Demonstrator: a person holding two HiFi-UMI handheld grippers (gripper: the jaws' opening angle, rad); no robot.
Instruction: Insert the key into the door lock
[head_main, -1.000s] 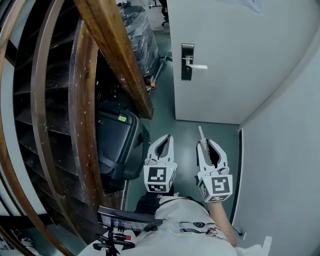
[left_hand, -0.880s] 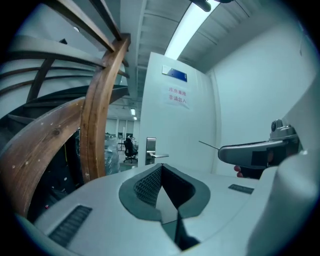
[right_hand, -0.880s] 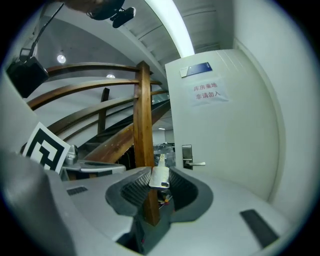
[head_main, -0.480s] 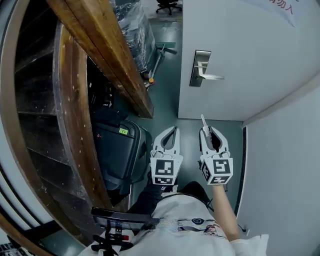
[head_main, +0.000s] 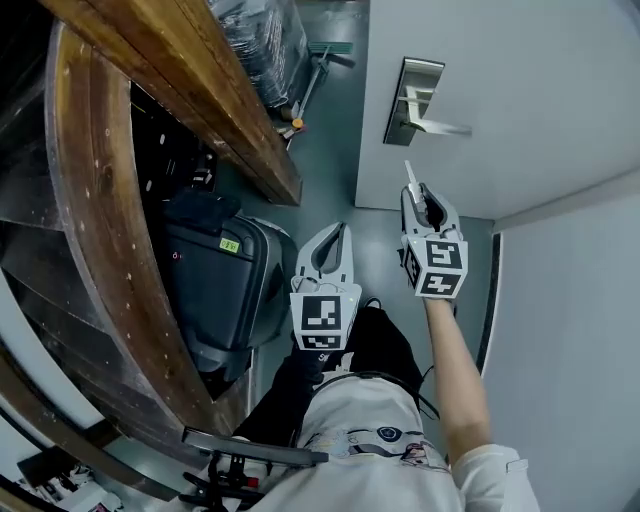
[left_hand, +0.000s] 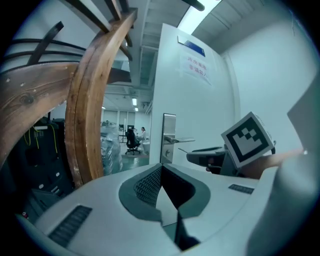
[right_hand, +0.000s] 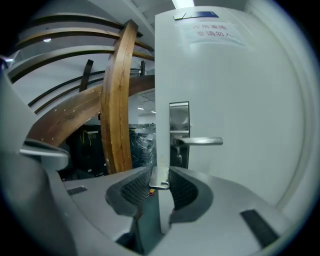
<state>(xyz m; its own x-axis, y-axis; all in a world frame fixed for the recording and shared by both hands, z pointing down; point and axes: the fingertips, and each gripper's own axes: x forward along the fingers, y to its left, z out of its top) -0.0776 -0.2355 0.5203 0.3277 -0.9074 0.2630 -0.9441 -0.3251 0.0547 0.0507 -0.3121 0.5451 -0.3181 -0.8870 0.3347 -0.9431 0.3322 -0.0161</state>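
Note:
The white door (head_main: 520, 90) carries a metal lock plate (head_main: 410, 100) with a lever handle (head_main: 440, 125). My right gripper (head_main: 416, 194) is shut on a silver key (head_main: 409, 178) whose blade points up at the plate, a short way below it and apart from it. In the right gripper view the key (right_hand: 160, 176) sits between the pads, with the lock plate (right_hand: 179, 134) and handle (right_hand: 200, 141) straight ahead. My left gripper (head_main: 338, 232) hangs lower and to the left, shut with nothing in it. From the left gripper view (left_hand: 161, 169) the lock plate (left_hand: 168, 139) appears ahead.
A curved wooden beam structure (head_main: 200, 90) fills the left side. A dark suitcase (head_main: 215, 280) stands on the green floor beside my legs. Wrapped goods (head_main: 265, 40) lie past the door's edge. A white wall (head_main: 570, 320) closes the right side.
The right gripper with the key has risen forward toward the lock plate, which has drawn nearer. The left gripper has stayed low and shut.

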